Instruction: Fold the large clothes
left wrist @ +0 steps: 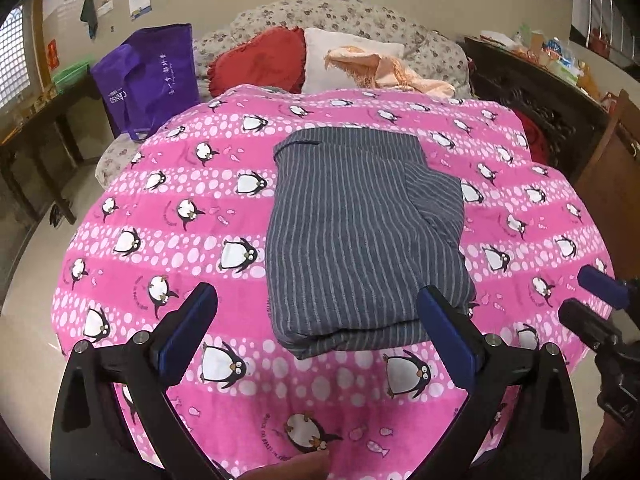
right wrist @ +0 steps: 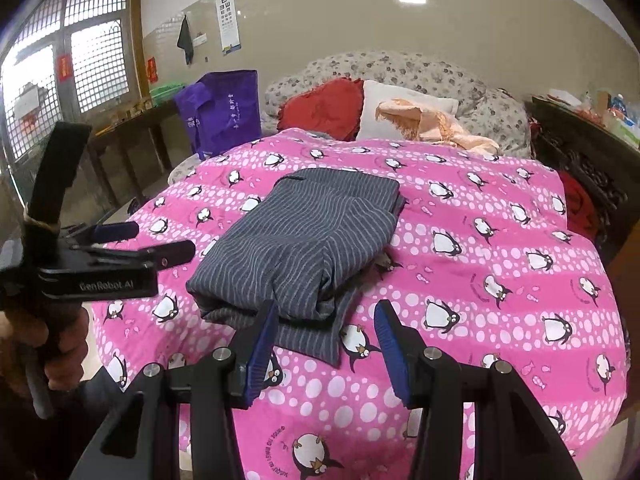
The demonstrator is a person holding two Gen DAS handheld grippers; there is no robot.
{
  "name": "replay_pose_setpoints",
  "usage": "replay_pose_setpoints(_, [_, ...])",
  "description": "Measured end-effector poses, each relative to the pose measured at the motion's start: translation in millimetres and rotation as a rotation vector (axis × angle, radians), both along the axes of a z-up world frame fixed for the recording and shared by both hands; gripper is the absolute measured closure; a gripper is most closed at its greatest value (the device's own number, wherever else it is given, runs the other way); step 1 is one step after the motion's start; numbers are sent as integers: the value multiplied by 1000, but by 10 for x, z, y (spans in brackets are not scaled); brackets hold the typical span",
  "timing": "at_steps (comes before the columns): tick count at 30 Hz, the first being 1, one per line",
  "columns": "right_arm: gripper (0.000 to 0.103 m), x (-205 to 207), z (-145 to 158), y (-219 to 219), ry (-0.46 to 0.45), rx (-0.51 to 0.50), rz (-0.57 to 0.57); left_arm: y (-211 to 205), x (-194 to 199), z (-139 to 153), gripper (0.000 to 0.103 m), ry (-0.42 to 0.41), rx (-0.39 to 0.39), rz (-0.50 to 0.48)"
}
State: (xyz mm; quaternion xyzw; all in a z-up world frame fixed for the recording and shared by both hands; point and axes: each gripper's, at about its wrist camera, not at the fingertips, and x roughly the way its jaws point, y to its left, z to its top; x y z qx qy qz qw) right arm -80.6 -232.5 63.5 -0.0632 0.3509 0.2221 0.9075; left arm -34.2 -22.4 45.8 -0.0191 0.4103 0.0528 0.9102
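A dark grey striped garment (left wrist: 360, 232) lies folded into a thick rectangle on the pink penguin bedspread (left wrist: 160, 216). It also shows in the right wrist view (right wrist: 304, 240), with a looser layer sticking out at its near corner. My left gripper (left wrist: 320, 304) is open and empty, hovering just short of the garment's near edge. My right gripper (right wrist: 328, 320) is open and empty at the garment's near right corner. The right gripper shows at the right edge of the left wrist view (left wrist: 592, 296). The left gripper shows at the left of the right wrist view (right wrist: 160, 240).
A purple tote bag (left wrist: 152, 80) stands at the bed's far left. A red cushion (left wrist: 260, 60), a white pillow (left wrist: 340, 56) and a peach cloth (left wrist: 392, 72) lie at the head. Dark wooden furniture (left wrist: 540, 92) with clutter flanks the right; a low table (right wrist: 132, 136) stands left.
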Motion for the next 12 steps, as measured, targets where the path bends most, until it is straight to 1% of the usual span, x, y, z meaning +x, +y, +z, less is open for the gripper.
replay_pose_setpoints(5, [55, 60, -48, -3, 12, 2, -4, -11, 76, -103, 3, 30, 0, -2])
replay_pose_setpoints(12, [55, 138, -156, -35, 37, 11, -19, 26, 130, -212, 3, 40, -12, 17])
